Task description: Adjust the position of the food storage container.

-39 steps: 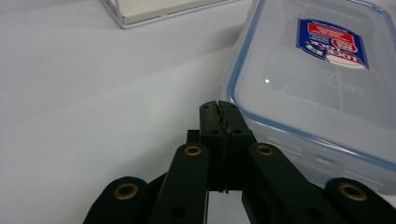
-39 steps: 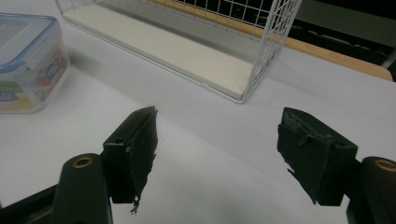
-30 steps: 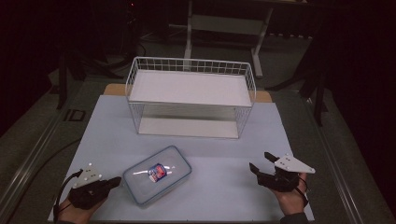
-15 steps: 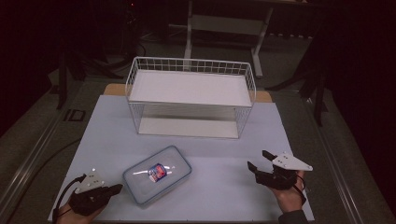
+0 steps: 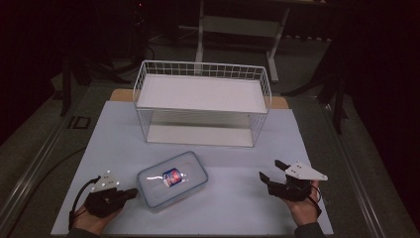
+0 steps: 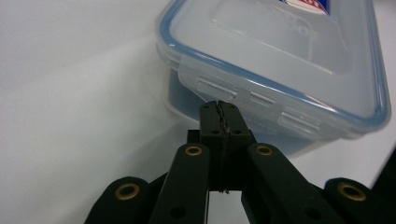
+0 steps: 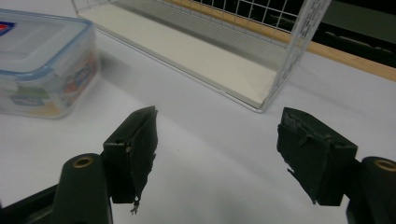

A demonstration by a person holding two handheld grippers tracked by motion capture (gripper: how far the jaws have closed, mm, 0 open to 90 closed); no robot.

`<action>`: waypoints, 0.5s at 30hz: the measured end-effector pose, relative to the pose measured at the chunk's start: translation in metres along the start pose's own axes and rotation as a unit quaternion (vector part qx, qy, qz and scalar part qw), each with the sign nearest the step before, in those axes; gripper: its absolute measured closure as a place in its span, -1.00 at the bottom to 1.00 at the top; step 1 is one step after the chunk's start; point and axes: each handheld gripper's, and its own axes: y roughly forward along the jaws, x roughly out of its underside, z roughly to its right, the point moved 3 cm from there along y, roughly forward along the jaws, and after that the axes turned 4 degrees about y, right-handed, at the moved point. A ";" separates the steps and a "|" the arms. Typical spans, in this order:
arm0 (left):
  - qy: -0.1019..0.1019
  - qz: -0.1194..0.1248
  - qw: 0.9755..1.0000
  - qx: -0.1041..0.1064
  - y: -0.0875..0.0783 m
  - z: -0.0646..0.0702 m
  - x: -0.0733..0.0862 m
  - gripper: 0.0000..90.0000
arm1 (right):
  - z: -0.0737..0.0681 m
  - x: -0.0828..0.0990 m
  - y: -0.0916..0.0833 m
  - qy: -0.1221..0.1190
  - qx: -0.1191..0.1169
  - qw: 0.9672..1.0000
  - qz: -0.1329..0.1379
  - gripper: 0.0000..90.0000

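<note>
Left gripper (image 5: 130, 192) at the container's left end, jaws pressed together on nothing — tips just short of the lid's clasp. Plastic container (image 5: 172, 181), clear with a blue-rimmed lid and a red-and-blue label, lying flat on the white mat (image 5: 228, 218), lid on. Wire basket (image 5: 202, 103) behind the container, well apart, standing on the same mat. Right gripper (image 5: 270, 170) far to the container's right, jaws spread wide and empty — pointed toward the basket's near corner.
</note>
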 end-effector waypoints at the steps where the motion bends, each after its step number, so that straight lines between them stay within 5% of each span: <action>1: 0.000 0.000 1.000 0.000 0.000 0.000 0.000 1.00 | 0.000 0.000 0.000 0.000 0.000 1.000 0.000 -0.37; 15: -0.021 0.013 1.000 -0.019 0.058 -0.013 -0.048 1.00 | -0.004 -0.002 0.008 0.021 -0.022 1.000 0.002 -0.35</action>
